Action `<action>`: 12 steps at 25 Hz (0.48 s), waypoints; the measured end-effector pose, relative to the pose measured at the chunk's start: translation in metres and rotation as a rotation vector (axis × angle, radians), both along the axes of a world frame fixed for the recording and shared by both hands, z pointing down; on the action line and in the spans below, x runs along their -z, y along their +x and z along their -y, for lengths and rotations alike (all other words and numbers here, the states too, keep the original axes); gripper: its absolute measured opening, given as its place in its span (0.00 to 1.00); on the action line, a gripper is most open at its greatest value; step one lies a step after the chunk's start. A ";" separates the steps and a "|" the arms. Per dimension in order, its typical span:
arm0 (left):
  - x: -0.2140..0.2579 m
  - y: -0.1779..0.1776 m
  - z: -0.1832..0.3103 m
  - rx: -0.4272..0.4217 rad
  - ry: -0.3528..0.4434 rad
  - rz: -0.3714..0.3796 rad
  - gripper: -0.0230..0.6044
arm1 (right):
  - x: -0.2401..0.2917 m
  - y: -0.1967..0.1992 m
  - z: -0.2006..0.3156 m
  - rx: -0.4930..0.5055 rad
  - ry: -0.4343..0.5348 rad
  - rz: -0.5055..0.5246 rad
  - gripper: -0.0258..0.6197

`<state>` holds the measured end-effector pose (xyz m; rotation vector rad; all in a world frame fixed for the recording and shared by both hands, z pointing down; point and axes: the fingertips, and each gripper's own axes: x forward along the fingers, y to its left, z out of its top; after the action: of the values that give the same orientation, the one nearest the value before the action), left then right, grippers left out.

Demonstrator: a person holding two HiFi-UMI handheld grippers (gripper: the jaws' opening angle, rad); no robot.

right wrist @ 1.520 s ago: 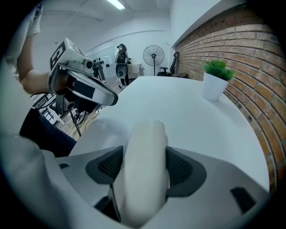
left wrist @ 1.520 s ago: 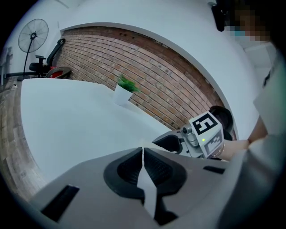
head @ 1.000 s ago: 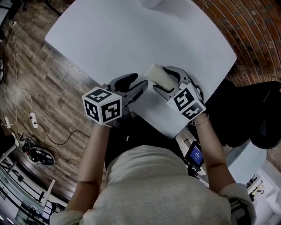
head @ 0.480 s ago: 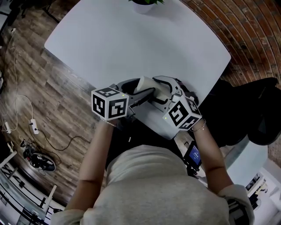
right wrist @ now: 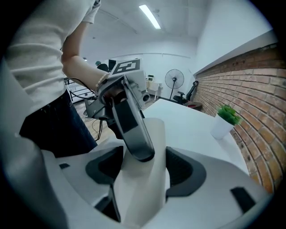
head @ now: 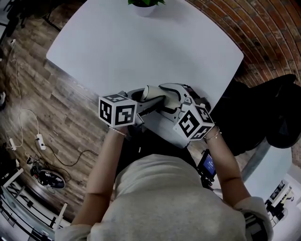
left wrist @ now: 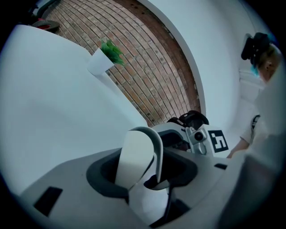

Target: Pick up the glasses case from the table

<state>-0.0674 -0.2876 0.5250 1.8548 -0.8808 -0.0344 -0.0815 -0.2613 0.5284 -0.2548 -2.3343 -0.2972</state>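
While the right gripper [right wrist: 143, 166] clamps the case [head: 151, 91] above the table's [head: 117, 47] near edge, the left gripper [left wrist: 147, 172], its jaws just closing a little, straddles the case's other end with gaps either side. A potted plant [head: 145, 5] stands well apart at the far edge.

I can read no words or numbers. The white marker cube on my left [head: 117, 110] and the one on my right [head: 193, 123] carry only black square code patterns; the small blue-lit screen [head: 209, 165] is illegible.
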 end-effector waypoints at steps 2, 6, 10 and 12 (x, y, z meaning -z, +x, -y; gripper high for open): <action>0.004 0.005 -0.001 -0.010 0.010 0.002 0.34 | -0.001 0.002 0.000 -0.002 0.016 -0.008 0.50; 0.007 0.009 -0.002 -0.007 0.025 0.043 0.29 | -0.001 0.004 0.000 -0.047 0.003 0.004 0.51; 0.016 0.008 -0.005 0.008 0.049 0.066 0.29 | 0.006 0.006 -0.001 -0.117 -0.026 0.034 0.51; 0.022 0.005 -0.005 0.029 0.064 0.076 0.29 | 0.010 0.010 0.001 -0.159 -0.044 0.047 0.51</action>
<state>-0.0623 -0.2823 0.5029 1.9138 -0.9693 -0.0101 -0.0719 -0.2626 0.5181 -0.0834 -2.3929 -0.1761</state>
